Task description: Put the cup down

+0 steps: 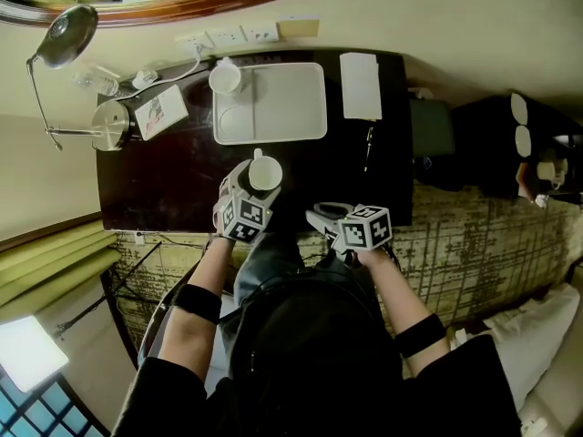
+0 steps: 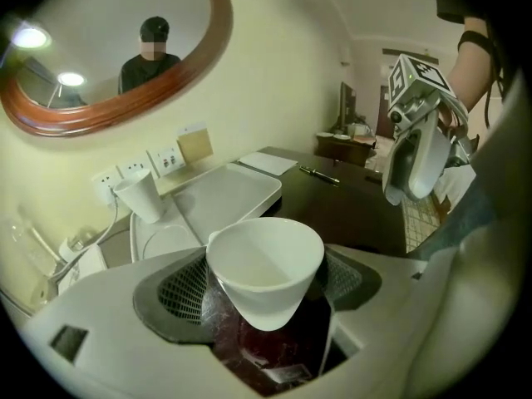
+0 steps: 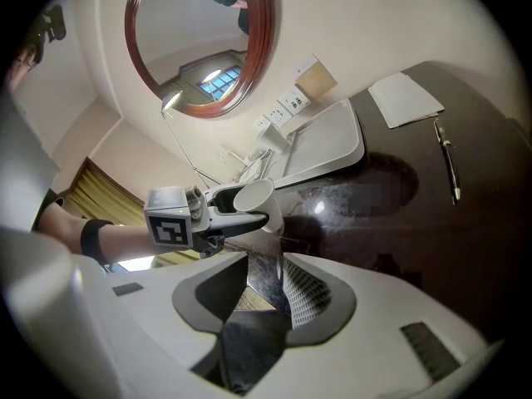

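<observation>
A plain white cup [image 1: 265, 173] is held upright above the near part of the dark table [image 1: 164, 180], with my left gripper [image 1: 258, 167] shut on it. In the left gripper view the cup [image 2: 266, 264] fills the space between the jaws, and both pads press on its tapered sides. The right gripper view shows that cup [image 3: 253, 196] from the side, in the left gripper [image 3: 241, 214]. My right gripper [image 1: 321, 215] hovers at the table's front edge, to the right of the cup. Its jaws [image 3: 266, 264] stand a little apart with nothing between them.
A white tray [image 1: 291, 98] lies at the back of the table with a second white cup [image 1: 225, 76] at its left corner. A white paper [image 1: 361, 85] and a pen [image 1: 368, 146] lie to the right. A booklet [image 1: 161, 111] and a lamp [image 1: 64, 36] are at the left.
</observation>
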